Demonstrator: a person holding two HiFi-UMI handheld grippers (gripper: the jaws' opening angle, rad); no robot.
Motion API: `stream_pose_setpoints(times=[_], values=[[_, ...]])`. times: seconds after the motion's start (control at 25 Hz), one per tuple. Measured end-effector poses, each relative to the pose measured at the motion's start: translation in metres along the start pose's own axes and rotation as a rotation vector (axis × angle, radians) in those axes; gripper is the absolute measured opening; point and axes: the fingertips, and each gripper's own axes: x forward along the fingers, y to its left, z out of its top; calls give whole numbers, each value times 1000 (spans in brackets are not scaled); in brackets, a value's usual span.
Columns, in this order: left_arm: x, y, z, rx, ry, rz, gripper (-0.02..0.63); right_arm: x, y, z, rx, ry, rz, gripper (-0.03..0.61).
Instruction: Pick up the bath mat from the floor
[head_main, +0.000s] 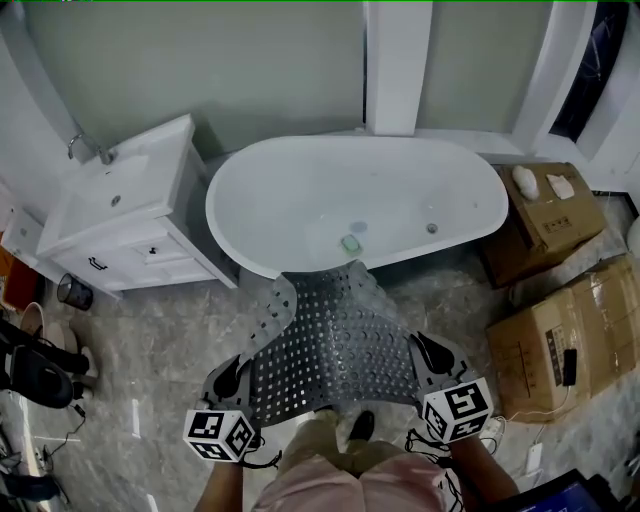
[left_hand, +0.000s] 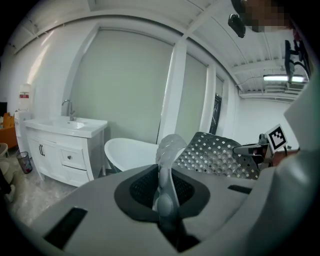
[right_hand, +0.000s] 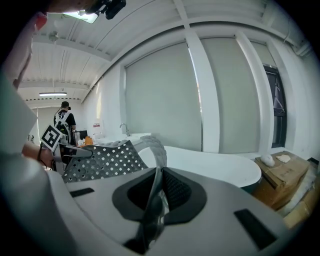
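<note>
Left gripper (head_main: 230, 376) and right gripper (head_main: 428, 352) hold the perforated bath mat (head_main: 335, 345) up.
Each pair of jaws is clamped on a near corner; the mat's far edge hangs close to the white bathtub (head_main: 300, 190).

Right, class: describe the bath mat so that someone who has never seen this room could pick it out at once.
Find the white oval bathtub; just in front of it the bath mat hangs between the left gripper and right gripper, each shut on an edge. It is grey, floppy and full of holes, unlike the solid white vanity and brown boxes.
</note>
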Motion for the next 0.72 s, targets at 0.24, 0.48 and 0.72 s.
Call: stream_pose_setpoints(times=[0.24,0.48,0.72], values=[[-9,26,22,5,-43,43,40,-11,-13,18,-7,-27,-55,28],[-10,36,46,9,-84,70,40,-21,-23,39,-12,-64,-89,28],[-7,40,57,19,-104,102,40,-27,-38,49,-16,-95,-122,28]])
